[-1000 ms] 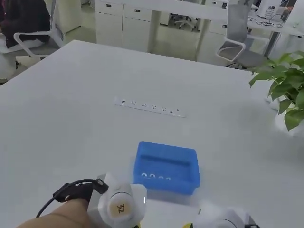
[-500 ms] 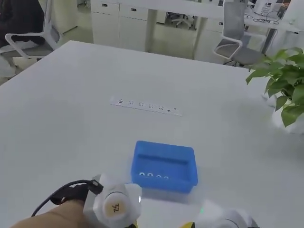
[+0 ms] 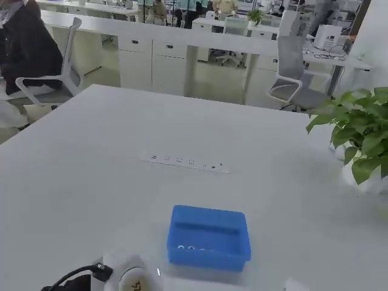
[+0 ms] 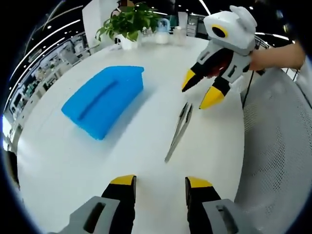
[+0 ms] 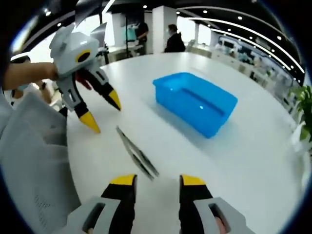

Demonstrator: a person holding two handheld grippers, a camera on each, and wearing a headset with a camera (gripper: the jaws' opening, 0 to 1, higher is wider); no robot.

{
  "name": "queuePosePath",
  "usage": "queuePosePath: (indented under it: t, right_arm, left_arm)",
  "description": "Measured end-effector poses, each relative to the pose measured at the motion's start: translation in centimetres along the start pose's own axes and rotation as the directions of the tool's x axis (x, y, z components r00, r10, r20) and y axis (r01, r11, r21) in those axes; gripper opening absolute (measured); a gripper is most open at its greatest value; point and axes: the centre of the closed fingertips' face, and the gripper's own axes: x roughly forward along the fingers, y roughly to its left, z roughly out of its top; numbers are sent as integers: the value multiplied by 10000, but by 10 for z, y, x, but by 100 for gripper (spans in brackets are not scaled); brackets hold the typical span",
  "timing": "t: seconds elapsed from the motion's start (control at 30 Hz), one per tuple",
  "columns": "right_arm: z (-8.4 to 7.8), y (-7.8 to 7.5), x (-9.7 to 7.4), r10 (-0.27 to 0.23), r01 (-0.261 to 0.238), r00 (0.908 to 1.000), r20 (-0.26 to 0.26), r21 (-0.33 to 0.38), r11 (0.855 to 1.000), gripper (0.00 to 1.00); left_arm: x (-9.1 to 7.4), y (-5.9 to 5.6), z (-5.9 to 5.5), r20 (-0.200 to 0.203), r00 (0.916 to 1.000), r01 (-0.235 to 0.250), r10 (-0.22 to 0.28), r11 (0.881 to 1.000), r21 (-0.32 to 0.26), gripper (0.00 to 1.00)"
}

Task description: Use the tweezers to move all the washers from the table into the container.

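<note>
The tweezers lay flat on the white surface, apart from the blue container and off its long side, with neither claw touching them. In the right gripper view the tweezers pointed slantwise past the container, their arms nearly together.

A few small pale washers sat inside the container, lined up against its near wall in the head view.

The left claw hung with its yellow-tipped jaws spread and nothing between them, facing the tweezers from one end. The right claw hovered just beyond the tweezers' other end, farther from the container than the tweezers were, jaws likewise parted and empty. From its own camera the right claw showed the same gap, and the left claw stood opposite it, tips splayed above the surface.

Beyond the container, a white power strip lay on the surface. Farther off to the container's right stood a potted plant. Behind the surface were office chairs and desks.
</note>
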Motion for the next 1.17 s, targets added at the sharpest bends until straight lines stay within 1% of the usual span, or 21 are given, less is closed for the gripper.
queuePosePath:
  t: [0.03, 0.1, 0.17, 0.27, 0.33, 0.37, 0.43, 0.53, 0.57, 0.67, 0.73, 0.77, 0.8, 0.83, 0.9, 0.97, 1.0, 1.03, 1.07, 1.13, 1.17]
  right_arm:
    - [0, 0, -2, 28, -28, 10000, 5, 143, 9999, 36]
    - [4, -5, -9, -319, 300, 9992, 240, 782, 9965, 43]
    - [8, -7, -15, -429, 375, 9978, 500, 1039, 9939, 47]
    - [15, -7, -27, -645, 535, 9946, 811, 1308, 9900, 51]
    - [23, -5, -36, -891, 650, 9881, 1256, 1847, 9806, 53]
    - [25, -4, -42, -939, 662, 9857, 1403, 1904, 9795, 53]
    - [29, -2, -50, -1181, 838, 9793, 1642, 2018, 9758, 56]
    - [35, 3, -68, -1483, 1035, 9683, 2009, 2175, 9706, 61]
    - [36, 4, -72, -1549, 1079, 9659, 2075, 2214, 9692, 63]
    - [41, 4, -86, -1887, 1319, 9527, 2383, 2351, 9630, 70]
    - [43, 3, -92, -2051, 1409, 9452, 2542, 2492, 9581, 73]
    - [45, 2, -97, -2188, 1476, 9380, 2690, 2614, 9539, 75]
    - [46, 1, -100, -2264, 1496, 9334, 2784, 2715, 9507, 77]
    - [47, 1, -104, -2375, 1522, 9271, 2900, 2876, 9456, 79]
    - [48, -1, -110, -2580, 1578, 9151, 3100, 3136, 9364, 84]
    - [48, -3, -114, -2665, 1579, 9090, 3206, 3268, 9318, 87]
    - [48, -6, -117, -2811, 1634, 9007, 3313, 3412, 9257, 88]
    - [48, -8, -119, -2932, 1697, 8936, 3398, 3490, 9216, 90]
    - [47, -10, -120, -3060, 1772, 8879, 3436, 3584, 9166, 92]
    - [44, -14, -121, -3209, 1860, 8837, 3408, 3736, 9088, 96]
    - [43, -16, -121, -3300, 1900, 8795, 3429, 3826, 9041, 98]
  left_arm:
    - [-5, 1, 0, 191, 9995, -237, 241, 9995, -223, 42]
    - [-11, -4, -1, 315, 9994, -132, 154, 9975, -693, 44]
    - [-18, -3, 0, 600, 9972, -375, 451, 9917, -1234, 51]
    - [-33, -4, 1, 1005, 9893, -840, 1056, 9764, -1990, 55]
    - [-42, -2, -1, 1022, 9825, -1224, 1558, 9532, -2765, 64]
    - [-46, -2, 0, 1135, 9796, -1272, 1660, 9485, -2901, 66]
    - [-57, 0, 1, 1408, 9660, -1604, 2167, 9299, -3311, 68]
    - [-72, -1, 0, 1708, 9548, -1624, 2434, 9080, -3863, 75]
    - [-77, 1, 1, 1839, 9457, -1755, 2680, 8972, -4053, 77]
    - [-95, 7, 3, 2182, 9147, -2114, 3401, 8631, -4587, 82]
    - [-108, 10, 5, 2391, 8880, -2361, 3929, 8355, -4962, 86]
    - [-117, 13, 7, 2531, 8675, -2530, 4282, 8180, -5166, 87]
    - [-122, 14, 8, 2621, 8546, -2602, 4482, 8066, -5308, 88]
    - [-131, 17, 11, 2755, 8305, -2728, 4841, 7847, -5566, 90]
    - [-145, 20, 16, 3030, 7906, -2800, 5321, 7543, -5939, 94]
    - [-159, 26, 18, 3192, 7417, -3023, 5900, 7188, -6261, 98]
    - [-166, 28, 19, 3291, 7169, -3072, 6146, 7023, -6422, 99]
    - [-170, 30, 17, 3241, 7032, -3153, 6329, 6861, -6556, 99]
    - [-174, 33, 14, 3148, 6816, -3348, 6605, 6642, -6684, 99]
    - [-176, 34, 7, 2901, 6695, -3630, 6838, 6420, -6753, 99]
    - [-177, 34, 5, 2857, 6663, -3679, 6887, 6369, -6775, 99]
